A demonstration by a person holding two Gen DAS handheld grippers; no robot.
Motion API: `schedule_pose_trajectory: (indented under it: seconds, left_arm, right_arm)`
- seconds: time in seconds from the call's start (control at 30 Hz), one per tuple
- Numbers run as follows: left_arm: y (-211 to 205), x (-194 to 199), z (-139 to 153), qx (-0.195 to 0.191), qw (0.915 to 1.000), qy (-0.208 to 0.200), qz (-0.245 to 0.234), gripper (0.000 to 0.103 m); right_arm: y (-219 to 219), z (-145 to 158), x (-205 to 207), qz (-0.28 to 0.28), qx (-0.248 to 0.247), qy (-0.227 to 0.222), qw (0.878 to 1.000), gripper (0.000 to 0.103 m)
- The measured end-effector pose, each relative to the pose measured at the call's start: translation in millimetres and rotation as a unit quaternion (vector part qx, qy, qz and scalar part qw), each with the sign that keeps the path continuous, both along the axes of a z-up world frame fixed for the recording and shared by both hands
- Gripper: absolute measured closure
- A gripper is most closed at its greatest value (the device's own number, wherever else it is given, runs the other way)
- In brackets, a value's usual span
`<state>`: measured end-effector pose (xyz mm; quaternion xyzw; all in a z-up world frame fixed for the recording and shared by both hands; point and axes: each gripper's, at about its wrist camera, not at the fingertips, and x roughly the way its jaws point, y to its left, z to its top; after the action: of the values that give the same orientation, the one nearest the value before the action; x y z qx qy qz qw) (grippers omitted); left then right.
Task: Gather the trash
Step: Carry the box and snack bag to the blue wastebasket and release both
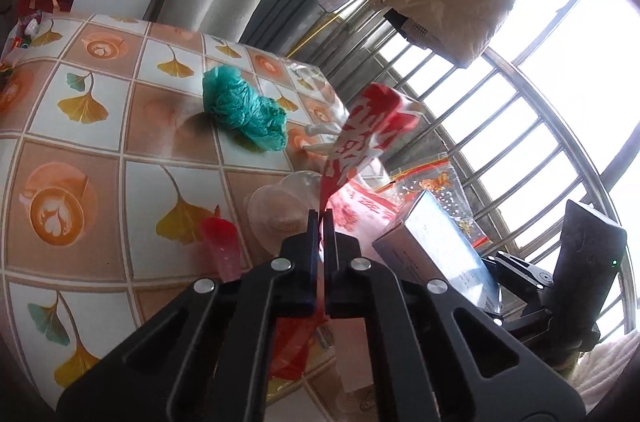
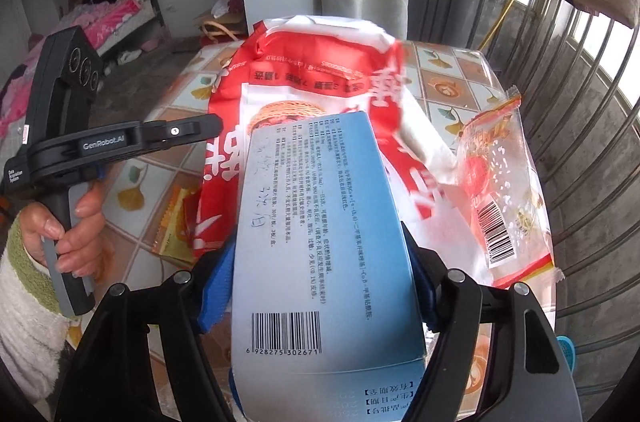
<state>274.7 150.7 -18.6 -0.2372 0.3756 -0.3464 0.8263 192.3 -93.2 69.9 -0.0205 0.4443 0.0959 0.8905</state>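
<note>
My left gripper [image 1: 319, 222] is shut on the edge of a red and white plastic bag [image 1: 368, 130], which stands up from the fingers above the table. In the right wrist view the same bag [image 2: 320, 78] billows open, with the left gripper [image 2: 214, 126] pinching its left rim. My right gripper [image 2: 320, 270] is shut on a light blue printed box [image 2: 328, 222], blue pads [image 2: 218, 286] pressing both its sides, right over the bag. The box [image 1: 436, 242] also shows in the left wrist view. A crumpled green plastic bag [image 1: 240, 106] lies on the tablecloth [image 1: 80, 158].
A clear plastic cup [image 1: 276, 206] and a red wrapper [image 1: 220, 246] lie near the left fingers. A clear snack wrapper with a barcode [image 2: 500, 190] and a yellow wrapper [image 2: 172, 222] lie beside the bag. Window bars [image 2: 580, 142] run along the table's right side. A person's hand [image 2: 68, 226] holds the left grip.
</note>
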Motion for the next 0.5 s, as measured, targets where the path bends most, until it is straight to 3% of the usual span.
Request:
schedule_pose_trajectory:
  seconds: [0.23,0.5]
  left_arm:
    - [-3,-27,59,-0.002,0.9984,-0.056,0.006,0.103]
    - [-24,-84,138,0.040,0.9900,-0.135,0.009,0.103]
  right_arm:
    - [-23,33,-21,-0.009,0.064,-0.043,0.997,0.033]
    - [-65,71,-64,-0.025,0.141,-0.106,0.984,0.032]
